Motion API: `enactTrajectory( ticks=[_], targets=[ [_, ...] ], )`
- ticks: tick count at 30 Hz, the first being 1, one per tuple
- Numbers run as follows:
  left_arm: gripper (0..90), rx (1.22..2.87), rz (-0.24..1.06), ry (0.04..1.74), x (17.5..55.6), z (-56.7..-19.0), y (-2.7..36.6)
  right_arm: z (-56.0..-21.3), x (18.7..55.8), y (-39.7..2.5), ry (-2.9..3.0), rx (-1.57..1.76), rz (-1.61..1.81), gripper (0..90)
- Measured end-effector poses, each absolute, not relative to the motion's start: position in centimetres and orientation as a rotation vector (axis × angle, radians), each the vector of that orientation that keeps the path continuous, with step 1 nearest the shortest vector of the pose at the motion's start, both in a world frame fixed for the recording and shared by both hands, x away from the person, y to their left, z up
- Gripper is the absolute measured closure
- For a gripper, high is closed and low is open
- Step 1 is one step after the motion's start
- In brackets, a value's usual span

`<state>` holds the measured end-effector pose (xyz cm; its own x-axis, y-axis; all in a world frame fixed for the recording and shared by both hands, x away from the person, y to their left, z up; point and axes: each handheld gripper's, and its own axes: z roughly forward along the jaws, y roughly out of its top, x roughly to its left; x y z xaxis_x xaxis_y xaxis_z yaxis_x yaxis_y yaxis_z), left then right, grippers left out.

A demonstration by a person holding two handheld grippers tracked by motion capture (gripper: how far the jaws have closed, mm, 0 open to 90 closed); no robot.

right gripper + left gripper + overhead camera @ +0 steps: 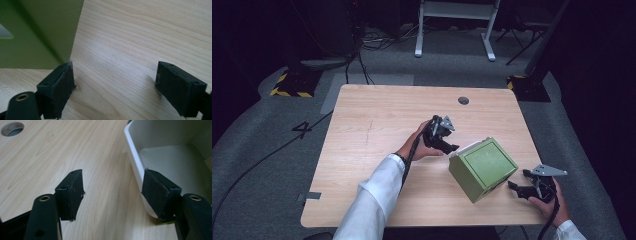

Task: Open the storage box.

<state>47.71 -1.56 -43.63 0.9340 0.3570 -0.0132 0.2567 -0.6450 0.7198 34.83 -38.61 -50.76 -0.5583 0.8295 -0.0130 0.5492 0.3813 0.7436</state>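
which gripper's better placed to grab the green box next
Left. The left gripper is open with one of its fingers already inside the white rim of the green box. The right gripper is open beside a flat wall.

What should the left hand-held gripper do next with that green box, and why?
Probably shut the left hand-held gripper on the white rim of the green box. Its jaws stand open astride that rim, one inside the box and one outside over the table, so a grip looks ready.
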Motion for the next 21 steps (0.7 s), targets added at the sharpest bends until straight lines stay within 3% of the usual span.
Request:
enactTrajectory(
  ticks=[21],
  targets=[
    [42.6, 2.357, -0.006, 0.363, 48.2, -44.9, -2.6, -50.8, 34.8, -38.6, 2.262, 1.194, 0.998, 15.6]
  ],
)
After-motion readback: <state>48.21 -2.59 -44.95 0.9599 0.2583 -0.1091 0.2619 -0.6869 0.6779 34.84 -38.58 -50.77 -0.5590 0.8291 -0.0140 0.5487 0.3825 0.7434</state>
